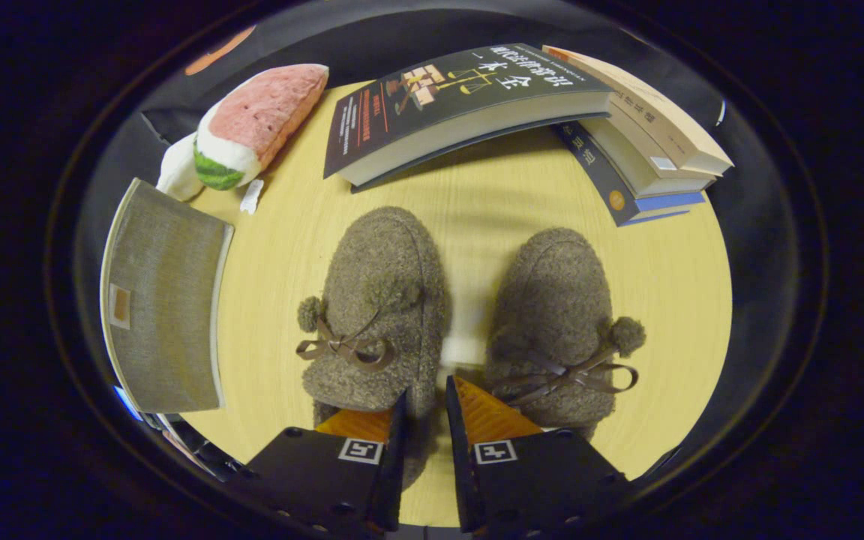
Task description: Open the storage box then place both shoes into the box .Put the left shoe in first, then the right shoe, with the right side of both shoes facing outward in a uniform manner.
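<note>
Item: tool [426, 409], held low over the bench [477, 217], fingers nearly together with a narrow gap between them; the gap sits over the inner edge of the left shoe [376, 307], and whether both fingers press on that edge cannot be told, the grip being judged either just formed or about to form. Item: left shoe, fuzzy slipper with bow and pompom, just ahead of the tool and slightly to its left, toe pointing away. Item: right shoe [556, 330], matching slipper, just ahead and to the right, lying beside the first with a strip of bare bench between the two. Item: storage box [162, 300], grey fabric, well off to the tool's left at the bench edge, its lid judged closed. Item: watermelon plush [256, 124], beyond the box, far left ahead. Item: books [522, 112], stacked beyond the shoes, ahead and to the right. Handling note: as the box appears unopened, the lid is to be dealt with before any shoe is carried. When the left shoe is taken, the collar edge is to be pinched well in rather than by the fluff alone, since the soft pile may slip; the bow is best avoided; the shoe is to be turned so its right side faces outward
</note>
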